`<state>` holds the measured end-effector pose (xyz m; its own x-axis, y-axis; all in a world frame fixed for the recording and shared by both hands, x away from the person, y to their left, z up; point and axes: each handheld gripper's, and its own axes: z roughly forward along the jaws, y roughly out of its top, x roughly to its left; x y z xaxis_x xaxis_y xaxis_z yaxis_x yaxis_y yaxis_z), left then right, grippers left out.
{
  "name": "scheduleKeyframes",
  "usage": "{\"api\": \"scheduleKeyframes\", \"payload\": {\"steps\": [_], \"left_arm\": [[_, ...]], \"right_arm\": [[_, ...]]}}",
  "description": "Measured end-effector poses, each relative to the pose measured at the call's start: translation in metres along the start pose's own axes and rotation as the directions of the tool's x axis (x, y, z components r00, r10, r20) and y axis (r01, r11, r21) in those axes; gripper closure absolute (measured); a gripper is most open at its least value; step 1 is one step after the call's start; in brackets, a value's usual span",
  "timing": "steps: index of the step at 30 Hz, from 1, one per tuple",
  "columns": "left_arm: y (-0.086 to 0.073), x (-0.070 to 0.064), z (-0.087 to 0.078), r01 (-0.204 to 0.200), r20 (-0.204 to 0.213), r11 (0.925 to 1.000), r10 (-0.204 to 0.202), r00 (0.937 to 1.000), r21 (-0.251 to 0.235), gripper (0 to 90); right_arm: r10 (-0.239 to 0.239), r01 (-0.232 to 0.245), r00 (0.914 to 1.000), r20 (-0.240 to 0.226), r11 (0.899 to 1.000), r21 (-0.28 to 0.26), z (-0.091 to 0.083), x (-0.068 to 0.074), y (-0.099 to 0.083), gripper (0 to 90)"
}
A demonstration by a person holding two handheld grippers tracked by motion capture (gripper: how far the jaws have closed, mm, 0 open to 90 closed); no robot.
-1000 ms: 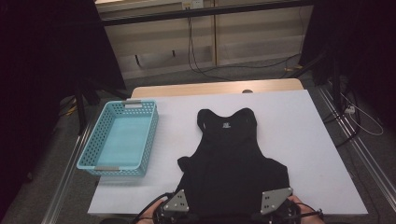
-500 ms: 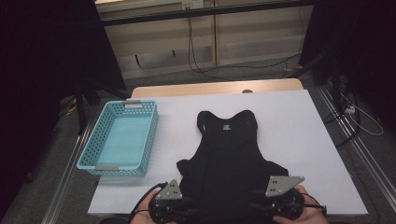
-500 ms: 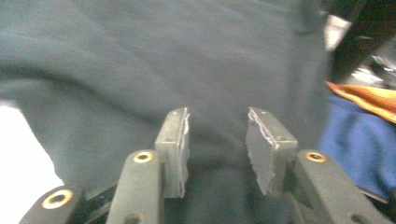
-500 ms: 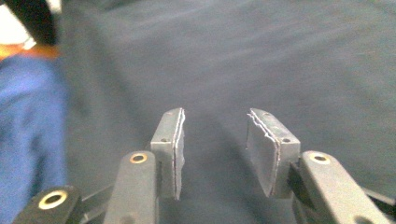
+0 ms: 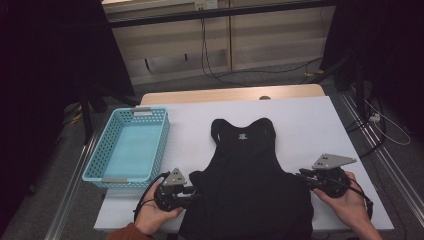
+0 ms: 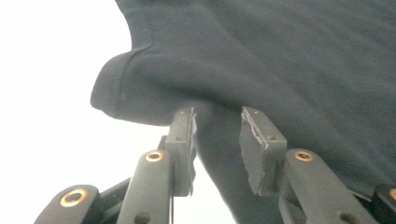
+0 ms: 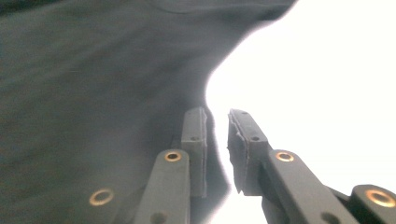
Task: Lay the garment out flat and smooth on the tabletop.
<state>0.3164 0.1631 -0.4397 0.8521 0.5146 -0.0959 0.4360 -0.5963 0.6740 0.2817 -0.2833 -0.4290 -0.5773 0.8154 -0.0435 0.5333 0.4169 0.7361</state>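
A black sleeveless top (image 5: pixel 245 175) lies flat on the white table (image 5: pixel 310 125), neck away from me. My left gripper (image 5: pixel 193 192) is at the top's left side, just below the armhole. In the left gripper view its jaws (image 6: pixel 217 126) stand open, with a raised fold of the black cloth (image 6: pixel 280 56) between them. My right gripper (image 5: pixel 302 175) is at the top's right side edge. In the right gripper view it (image 7: pixel 217 126) is open by a narrow gap, and the edge of the cloth (image 7: pixel 93 84) runs between its jaws.
A light blue plastic basket (image 5: pixel 95 170) stands on the table's left side, close to my left hand. Bare white table (image 7: pixel 327 70) lies right of the top. Cables lie on the floor beyond the far edge.
Both grippers have moved from the top's hem near the front edge, outward and away from me, to its left and right sides. The top lies in the same place.
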Motion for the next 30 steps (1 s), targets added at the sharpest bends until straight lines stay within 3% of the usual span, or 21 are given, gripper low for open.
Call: {"api": "scheduleKeyframes", "payload": {"steps": [3, 6, 8, 11, 14, 18, 24, 28, 30], "left_arm": [[-0.003, -0.001, 0.005, -0.008, -0.002, 1.0, 0.008, 1.0, 0.005, 65.7], [-0.003, -0.005, 0.008, -0.025, -0.015, 0.9997, 0.025, 0.9996, 0.006, 65.4], [-0.004, -0.006, 0.008, -0.036, -0.006, 0.9993, 0.037, 0.9993, 0.007, 72.7], [-0.003, -0.009, 0.006, -0.01, 0.006, 0.9995, 0.01, 0.9999, 0.031, 88.6], [-0.004, -0.008, 0.002, 0.006, 0.014, 0.9987, -0.007, 0.9999, 0.05, 89.4], [-0.012, -0.007, -0.009, 0.032, -0.011, 0.9975, -0.031, 0.9995, 0.063, 89.5], [-0.024, -0.007, -0.026, 0.067, -0.004, 0.9965, -0.067, 0.9977, 0.05, 89.5], [-0.026, -0.006, -0.029, 0.086, -0.001, 0.9956, -0.086, 0.9963, 0.039, 89.0], [-0.025, -0.005, -0.029, 0.092, -0.004, 0.9956, -0.092, 0.9958, 0.017, 81.6]], "right_arm": [[0.043, -0.043, 0.9989, 0.021, 0.999, 0.014, 0.002, -0.009, -0.007, 78.4], [0.053, -0.053, 0.998, 0.034, 0.998, 0.014, 0.0, -0.01, -0.01, 77.7], [0.057, -0.057, 0.9979, 0.032, 0.998, 0.021, 0.001, -0.01, -0.011, 73.6], [0.069, -0.069, 0.9976, 0.013, 0.998, 0.014, 0.002, -0.01, -0.012, 68.3], [0.083, -0.083, 0.9965, -0.011, 0.997, 0.0, 0.001, -0.01, -0.012, 66.5], [0.073, -0.072, 0.9967, -0.035, 0.997, 0.034, 0.006, -0.007, -0.013, 63.6], [0.057, -0.055, 0.998, -0.027, 0.995, 0.08, 0.013, -0.004, -0.013, 59.6], [0.088, -0.083, 0.9945, -0.056, 0.993, 0.089, 0.016, -0.007, -0.014, 57.3], [0.081, -0.075, 0.9944, -0.068, 0.993, 0.087, 0.016, -0.006, -0.014, 57.4]]}}
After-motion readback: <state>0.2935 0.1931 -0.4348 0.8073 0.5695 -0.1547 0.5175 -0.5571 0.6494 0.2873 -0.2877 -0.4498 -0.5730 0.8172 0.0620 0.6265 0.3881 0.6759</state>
